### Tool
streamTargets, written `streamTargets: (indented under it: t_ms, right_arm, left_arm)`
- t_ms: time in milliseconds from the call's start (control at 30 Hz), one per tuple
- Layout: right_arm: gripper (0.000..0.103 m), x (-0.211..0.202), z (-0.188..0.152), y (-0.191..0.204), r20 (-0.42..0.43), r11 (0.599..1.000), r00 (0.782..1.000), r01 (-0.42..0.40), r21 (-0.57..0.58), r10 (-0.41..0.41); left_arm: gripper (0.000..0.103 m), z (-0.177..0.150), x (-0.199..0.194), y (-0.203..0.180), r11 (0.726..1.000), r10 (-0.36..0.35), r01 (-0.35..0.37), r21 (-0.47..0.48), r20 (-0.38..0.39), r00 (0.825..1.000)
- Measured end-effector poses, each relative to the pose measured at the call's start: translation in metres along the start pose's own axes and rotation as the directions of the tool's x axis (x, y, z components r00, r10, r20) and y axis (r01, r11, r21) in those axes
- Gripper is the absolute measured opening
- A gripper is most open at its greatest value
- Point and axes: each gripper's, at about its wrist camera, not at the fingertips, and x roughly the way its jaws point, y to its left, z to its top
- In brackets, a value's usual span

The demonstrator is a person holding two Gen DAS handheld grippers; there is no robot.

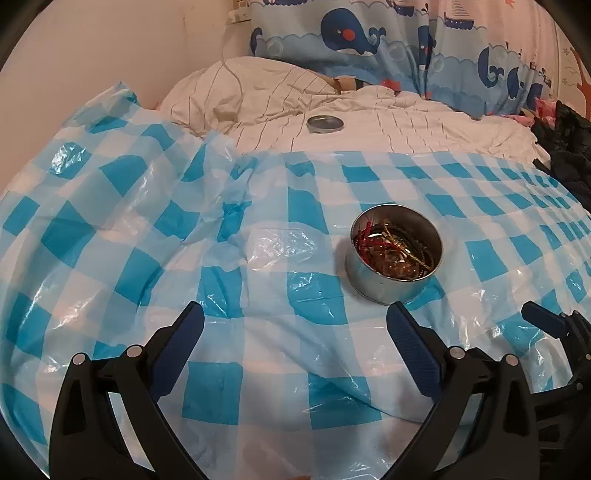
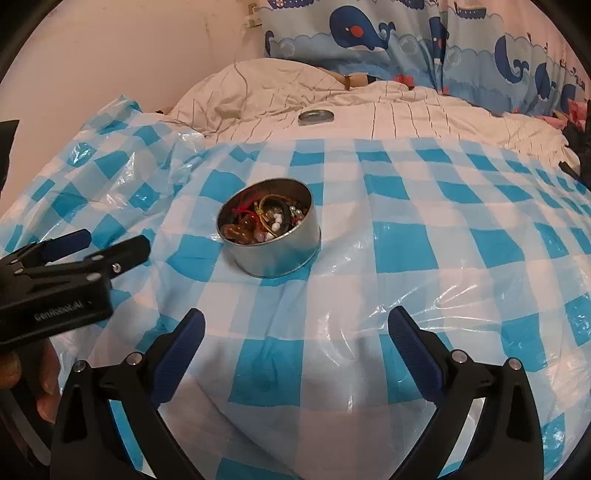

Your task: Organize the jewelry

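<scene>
A round metal tin [image 1: 384, 290] stands open on the blue-and-white checked plastic sheet [image 1: 229, 387]. A tangle of jewelry [image 1: 397, 253] fills it: red cords, amber beads, a gold chain, black bands. My left gripper [image 1: 295, 314] is open and empty, with the tin just beyond its right finger. In the right wrist view the tin [image 2: 275, 264] and its jewelry [image 2: 262, 218] lie ahead and slightly left of my right gripper [image 2: 295, 317], which is wide open with nothing between its fingers. The left gripper [image 2: 118, 238] shows at the left edge, open, held by a hand [image 2: 22, 369].
The tin's lid [image 1: 325, 123] [image 2: 316, 116] lies apart on the white striped duvet [image 1: 424, 129] behind the sheet. A whale-print curtain [image 1: 351, 33] hangs at the back. Dark clothing [image 1: 569, 147] is piled at the right edge. The sheet bunches up at the left [image 1: 110, 122].
</scene>
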Motion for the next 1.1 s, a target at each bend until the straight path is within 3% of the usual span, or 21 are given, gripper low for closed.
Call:
streamTargets:
  t_ms: [1100]
  right_arm:
    - [0.095,0.009,-0.007,-0.011,-0.027,1.000,1.000,0.007,-0.010,-0.007]
  left_arm:
    - [0.095,0.001,0.014,-0.018,0.999,0.002,0.000,0.046,-0.031,1.000]
